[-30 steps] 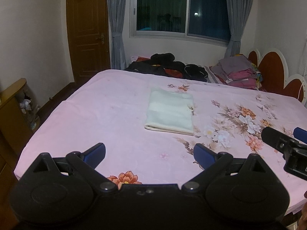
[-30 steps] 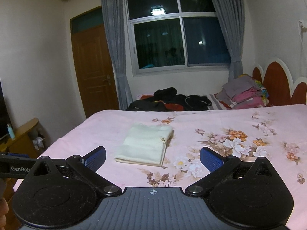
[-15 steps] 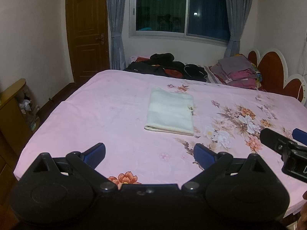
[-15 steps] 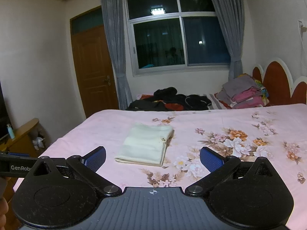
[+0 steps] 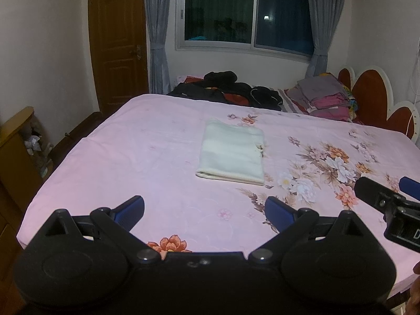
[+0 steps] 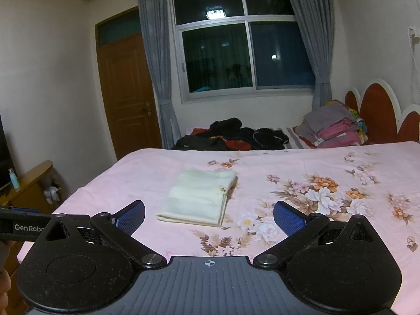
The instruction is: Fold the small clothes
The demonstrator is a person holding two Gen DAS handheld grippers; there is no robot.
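Item: small cream knit garment [image 5: 232, 155], folded to neat rectangle, mid pink floral bedsheet [image 5: 131, 162]. Fold looks done. Left gripper [image 5: 204, 208] & right gripper [image 6: 209, 214]: jaws apart, empty, well short of it. Remaining: none evident, poss. stowing.

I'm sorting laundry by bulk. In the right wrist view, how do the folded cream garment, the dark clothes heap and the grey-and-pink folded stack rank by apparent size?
1. Dark clothes heap, widest.
2. Folded cream garment.
3. Grey-and-pink folded stack.
The cream garment lies nearer the camera, so its place over the stack is unsure. Both grippers are open and hold nothing.
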